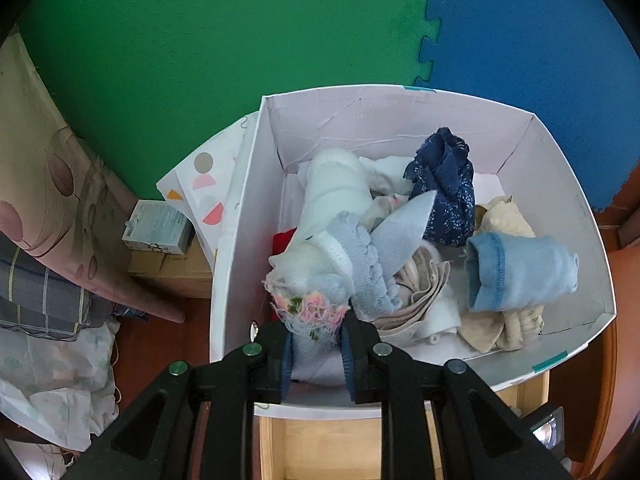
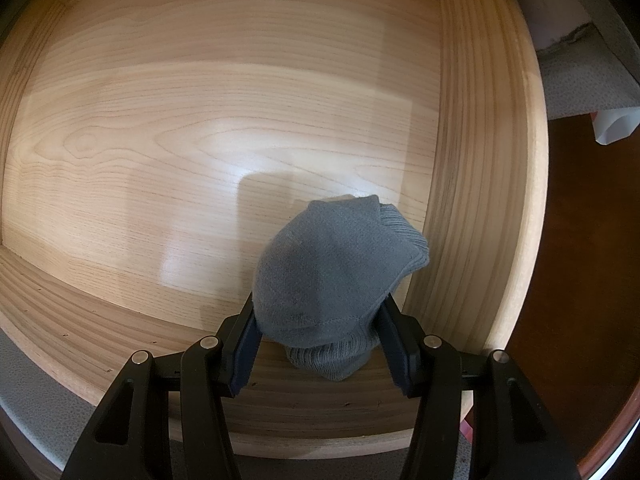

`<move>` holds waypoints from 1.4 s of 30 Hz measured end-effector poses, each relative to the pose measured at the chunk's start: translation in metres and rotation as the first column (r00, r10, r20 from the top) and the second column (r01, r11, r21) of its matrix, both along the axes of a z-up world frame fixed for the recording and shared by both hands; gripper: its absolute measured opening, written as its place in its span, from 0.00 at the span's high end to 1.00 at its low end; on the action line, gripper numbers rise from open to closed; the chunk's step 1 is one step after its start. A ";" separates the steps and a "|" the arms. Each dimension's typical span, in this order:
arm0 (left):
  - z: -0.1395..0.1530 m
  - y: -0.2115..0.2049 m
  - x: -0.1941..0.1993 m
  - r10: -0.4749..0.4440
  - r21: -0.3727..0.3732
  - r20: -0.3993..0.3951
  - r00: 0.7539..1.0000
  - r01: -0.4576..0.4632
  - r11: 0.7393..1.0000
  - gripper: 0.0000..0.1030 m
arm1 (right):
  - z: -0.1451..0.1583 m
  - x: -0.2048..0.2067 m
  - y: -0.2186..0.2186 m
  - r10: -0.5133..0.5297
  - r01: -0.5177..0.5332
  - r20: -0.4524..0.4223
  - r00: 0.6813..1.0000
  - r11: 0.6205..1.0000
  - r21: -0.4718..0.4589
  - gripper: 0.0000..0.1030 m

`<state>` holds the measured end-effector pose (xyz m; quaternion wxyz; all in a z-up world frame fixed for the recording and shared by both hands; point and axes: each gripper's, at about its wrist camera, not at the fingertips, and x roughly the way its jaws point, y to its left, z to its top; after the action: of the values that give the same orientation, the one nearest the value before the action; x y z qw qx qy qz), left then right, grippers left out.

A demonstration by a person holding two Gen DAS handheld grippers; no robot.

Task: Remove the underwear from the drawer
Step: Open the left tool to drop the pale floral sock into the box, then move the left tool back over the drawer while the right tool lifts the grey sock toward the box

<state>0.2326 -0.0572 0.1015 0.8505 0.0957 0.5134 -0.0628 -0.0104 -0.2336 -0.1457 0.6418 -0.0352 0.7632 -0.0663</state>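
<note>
My left gripper [image 1: 316,334] hangs over the near edge of a white cardboard box [image 1: 244,248] and is shut on a pale blue and white knitted garment with a pink fringe [image 1: 312,308]. The box holds several other small garments, among them a navy patterned one [image 1: 444,184] and a light blue roll [image 1: 520,276]. In the right wrist view my right gripper [image 2: 318,314] is shut on a grey knitted garment [image 2: 336,264], low inside a light wooden drawer [image 2: 180,120] near its right wall. No other item shows in the drawer.
Green foam mat [image 1: 200,40] and blue foam mat [image 1: 532,32] lie beyond the box. A small carton [image 1: 158,228], patterned paper [image 1: 204,184] and piled bedding [image 1: 48,264] sit left of it. A wooden drawer frame [image 1: 320,444] shows beneath the box's near edge.
</note>
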 end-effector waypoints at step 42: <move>-0.079 0.040 -0.178 0.042 -0.018 0.095 0.995 -0.040 0.999 0.62 | 0.007 0.000 -0.003 0.001 -0.002 0.047 0.999 1.000 0.024 0.53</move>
<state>0.0545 -0.0168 0.0228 0.8758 0.0812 0.4737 -0.0447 -0.0103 -0.2361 -0.1388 0.6599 -0.0264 0.7487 -0.0574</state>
